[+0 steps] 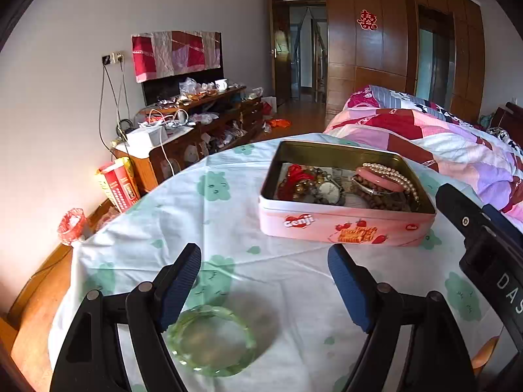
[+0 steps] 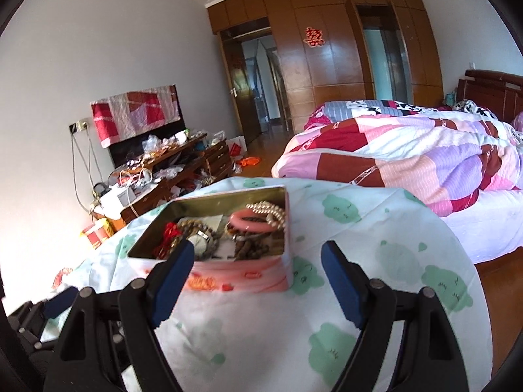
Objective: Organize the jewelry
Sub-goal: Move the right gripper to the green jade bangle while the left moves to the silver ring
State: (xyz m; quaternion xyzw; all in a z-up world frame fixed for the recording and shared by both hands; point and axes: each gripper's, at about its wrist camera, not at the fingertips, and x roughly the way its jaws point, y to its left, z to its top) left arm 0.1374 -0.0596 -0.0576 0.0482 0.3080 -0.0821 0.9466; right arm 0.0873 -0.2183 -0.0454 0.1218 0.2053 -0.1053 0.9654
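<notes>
Two hand-held grippers hang over a round table (image 1: 137, 215) draped in a white cloth printed with green clouds, both angled downward toward the tabletop. The left gripper (image 1: 264, 281) has its blue-padded jaws spread wide with nothing between them; a translucent green bangle (image 1: 211, 341) lies flat on the cloth just beside its left finger (image 1: 178, 287), whether touching it cannot be told. The right gripper (image 2: 258, 284) is likewise released, jaws apart and empty, its left fingertip overlapping the near edge of a pink biscuit tin (image 2: 242, 276) in the right wrist view. The lidless tin (image 1: 346, 225) sits farther back on the table, beyond both grippers, holding a pearl strand (image 1: 390, 174), a pink bangle (image 1: 380, 179), brown bead bracelets (image 1: 385, 201), a wristwatch (image 1: 330, 189) and a red cord (image 1: 295, 173). A bed (image 2: 408, 160) with a patchwork quilt stands to the right of the table.
</notes>
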